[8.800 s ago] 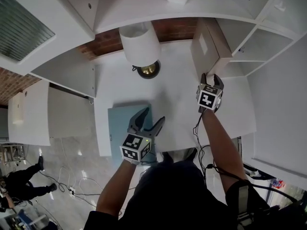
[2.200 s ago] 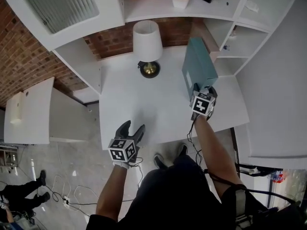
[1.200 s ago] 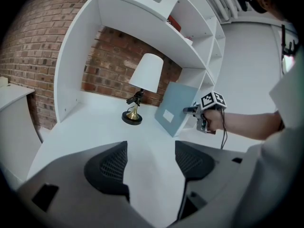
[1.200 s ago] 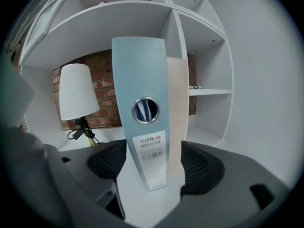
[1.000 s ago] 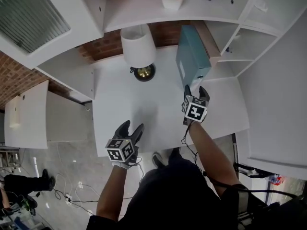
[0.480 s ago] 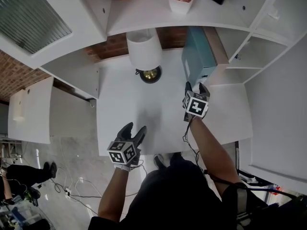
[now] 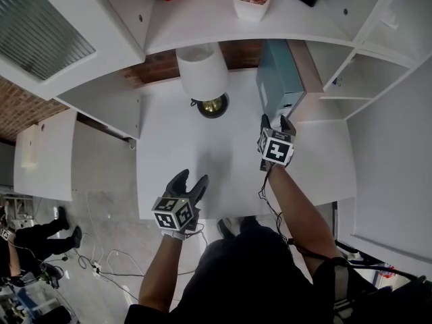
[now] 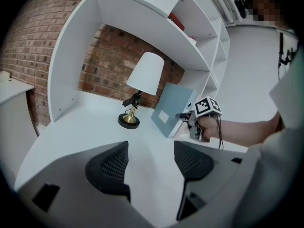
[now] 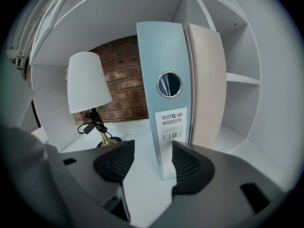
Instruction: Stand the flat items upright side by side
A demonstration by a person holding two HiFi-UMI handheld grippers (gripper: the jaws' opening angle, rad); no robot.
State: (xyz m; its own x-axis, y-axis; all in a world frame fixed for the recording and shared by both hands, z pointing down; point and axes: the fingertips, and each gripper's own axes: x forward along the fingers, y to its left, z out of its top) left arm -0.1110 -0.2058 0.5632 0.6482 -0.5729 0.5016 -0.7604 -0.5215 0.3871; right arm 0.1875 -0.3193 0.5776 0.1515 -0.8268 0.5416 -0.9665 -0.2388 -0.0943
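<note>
Standing upright, the blue binder (image 9: 164,46) sits just beside the beige binder (image 9: 206,80).

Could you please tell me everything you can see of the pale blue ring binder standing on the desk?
This pale blue lever-arch binder looks like plastic-covered board. Its spine bears a metal-rimmed finger hole and a white barcode label. It stands upright and closed on the white desk, flush beside a beige binder on its right. The right claw, its jaws just closing a little, waits open before the spine, gripping nothing.
</note>
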